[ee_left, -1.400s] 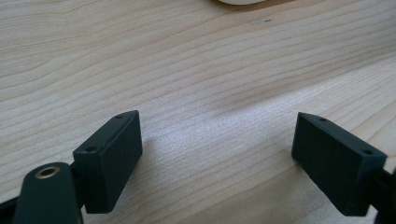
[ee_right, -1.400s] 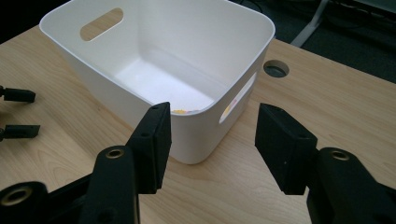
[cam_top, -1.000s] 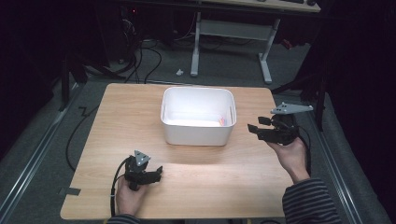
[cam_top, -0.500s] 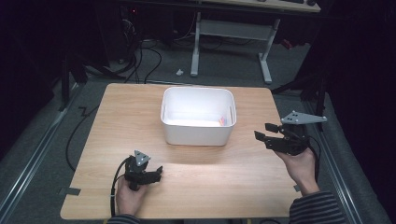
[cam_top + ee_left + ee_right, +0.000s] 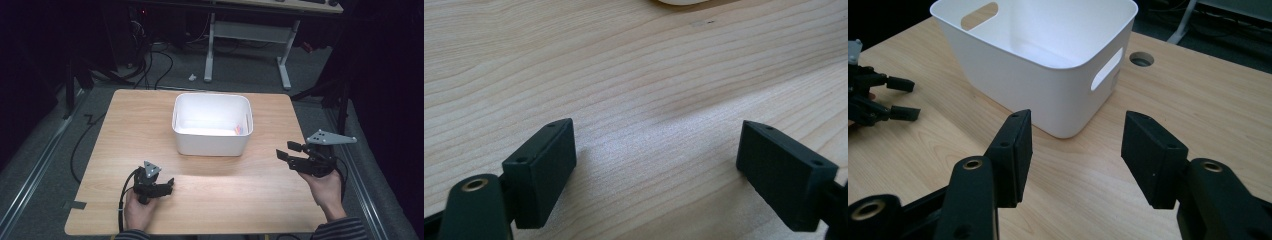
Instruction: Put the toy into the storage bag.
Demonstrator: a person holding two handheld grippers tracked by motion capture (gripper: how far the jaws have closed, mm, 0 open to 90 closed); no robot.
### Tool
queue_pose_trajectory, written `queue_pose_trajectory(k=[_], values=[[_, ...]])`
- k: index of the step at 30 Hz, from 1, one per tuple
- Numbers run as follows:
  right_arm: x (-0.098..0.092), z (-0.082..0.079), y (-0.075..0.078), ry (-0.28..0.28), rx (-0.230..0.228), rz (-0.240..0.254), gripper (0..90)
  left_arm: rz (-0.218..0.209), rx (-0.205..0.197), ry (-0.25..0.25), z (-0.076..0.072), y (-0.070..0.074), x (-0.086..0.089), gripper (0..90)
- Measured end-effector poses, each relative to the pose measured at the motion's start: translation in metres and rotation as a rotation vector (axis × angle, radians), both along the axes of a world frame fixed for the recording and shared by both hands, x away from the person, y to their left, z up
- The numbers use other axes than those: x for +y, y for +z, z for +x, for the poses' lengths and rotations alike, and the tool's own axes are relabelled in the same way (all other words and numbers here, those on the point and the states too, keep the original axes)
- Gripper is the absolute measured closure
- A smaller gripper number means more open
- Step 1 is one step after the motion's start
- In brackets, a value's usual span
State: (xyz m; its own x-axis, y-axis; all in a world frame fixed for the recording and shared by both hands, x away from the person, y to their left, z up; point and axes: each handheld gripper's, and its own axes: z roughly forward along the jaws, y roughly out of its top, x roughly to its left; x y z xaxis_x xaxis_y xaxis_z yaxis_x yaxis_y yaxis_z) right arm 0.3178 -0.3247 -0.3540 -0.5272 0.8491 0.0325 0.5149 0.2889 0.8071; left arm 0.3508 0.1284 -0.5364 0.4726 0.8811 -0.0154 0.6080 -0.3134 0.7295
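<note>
Resting low — left tool [image 5: 167,185]: on the wooden surface [image 5: 215,200] near its front left corner, jaws spread wide, nothing between them but bare wood grain.
Right tool [image 5: 286,152]: held off the surface at the right edge, jaws partly apart, empty, aimed toward the white plastic bin [image 5: 1048,60].
White plastic bin: upright at the middle rear of the surface, well apart from both tools, handle slots in its end walls.
Bin contents: small orange-pink item [image 5: 238,129] against the inner right wall, too small to identify.

A grey desk frame [image 5: 247,37] stands behind the table [image 5: 140,130].
</note>
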Motion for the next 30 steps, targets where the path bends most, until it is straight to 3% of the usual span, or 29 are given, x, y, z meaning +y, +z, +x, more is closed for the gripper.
queue_pose_trajectory(k=[15,30], values=[[-0.003,-0.010,-0.019,-0.006,0.023,0.028,46.5,0.000,0.000,0.000,0.000,0.000,0.000,16.5],[0.006,-0.007,-0.037,0.001,0.051,0.029,46.5,0.000,0.000,0.000,0.000,0.000,0.000,16.5]])
